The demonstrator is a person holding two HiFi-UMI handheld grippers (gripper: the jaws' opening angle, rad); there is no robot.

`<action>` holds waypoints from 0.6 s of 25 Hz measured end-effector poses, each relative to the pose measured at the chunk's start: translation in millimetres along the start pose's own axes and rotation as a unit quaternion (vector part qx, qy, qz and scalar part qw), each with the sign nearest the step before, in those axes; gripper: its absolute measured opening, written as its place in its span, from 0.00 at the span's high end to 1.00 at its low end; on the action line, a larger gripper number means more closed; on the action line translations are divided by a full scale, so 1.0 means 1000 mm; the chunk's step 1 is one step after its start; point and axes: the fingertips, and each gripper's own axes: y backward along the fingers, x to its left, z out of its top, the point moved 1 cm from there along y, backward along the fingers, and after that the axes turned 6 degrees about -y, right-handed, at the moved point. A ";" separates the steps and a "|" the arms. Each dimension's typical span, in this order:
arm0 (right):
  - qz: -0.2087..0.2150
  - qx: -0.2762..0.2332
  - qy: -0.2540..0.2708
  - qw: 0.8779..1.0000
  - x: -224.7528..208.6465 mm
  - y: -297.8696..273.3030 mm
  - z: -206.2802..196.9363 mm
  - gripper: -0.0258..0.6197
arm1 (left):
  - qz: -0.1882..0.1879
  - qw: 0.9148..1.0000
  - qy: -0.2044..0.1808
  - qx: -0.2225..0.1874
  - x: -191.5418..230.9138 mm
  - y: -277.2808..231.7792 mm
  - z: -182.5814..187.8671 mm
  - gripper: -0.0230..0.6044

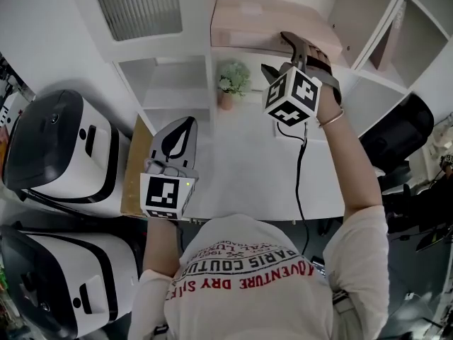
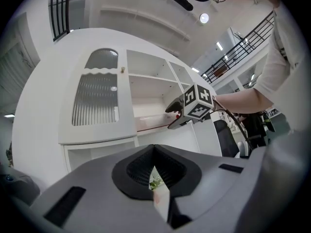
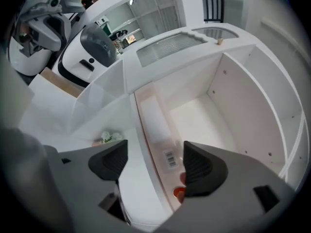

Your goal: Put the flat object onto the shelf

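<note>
**Pale pink flat cardboard box (image 1: 265, 20) lies in the white shelf compartment (image 3: 204, 113), the right gripper (image 1: 282, 54) open at its front edge.**

Only the right gripper view shows the barcode label (image 3: 170, 159) on the box's top. There the jaws stand apart, one to each side of the box's long edge, pads pressing on nothing. The left gripper view shows the left gripper (image 2: 154, 152) closed and empty, with a sliver of the small green potted plant (image 2: 155, 182) visible past the jaw tips. Beyond are a round ceiling light (image 2: 204, 18) and a black railing (image 2: 233, 57). The head view places the left gripper low over the white desk (image 1: 241, 161), well apart from the box. Two white-and-black domed appliances (image 1: 56, 147) sit on the left and a black chair (image 1: 396, 129) on the right.
</note>
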 end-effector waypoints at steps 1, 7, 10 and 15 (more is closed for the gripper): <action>-0.013 -0.010 -0.014 1.000 -0.001 0.008 0.000 0.46 | -0.004 1.000 -0.003 -0.001 -0.002 0.001 0.001 0.95; -0.074 -0.064 -0.085 0.992 0.000 0.057 0.003 0.79 | -0.023 1.000 -0.010 0.009 -0.017 0.010 -0.005 0.95; -0.083 -0.083 -0.133 0.984 0.007 0.076 -0.003 0.89 | -0.030 0.999 -0.009 0.004 -0.021 0.014 -0.002 0.95; -0.056 -0.105 -0.242 0.963 0.030 0.101 -0.020 0.91 | -0.029 1.000 -0.002 0.000 -0.020 0.018 -0.002 0.95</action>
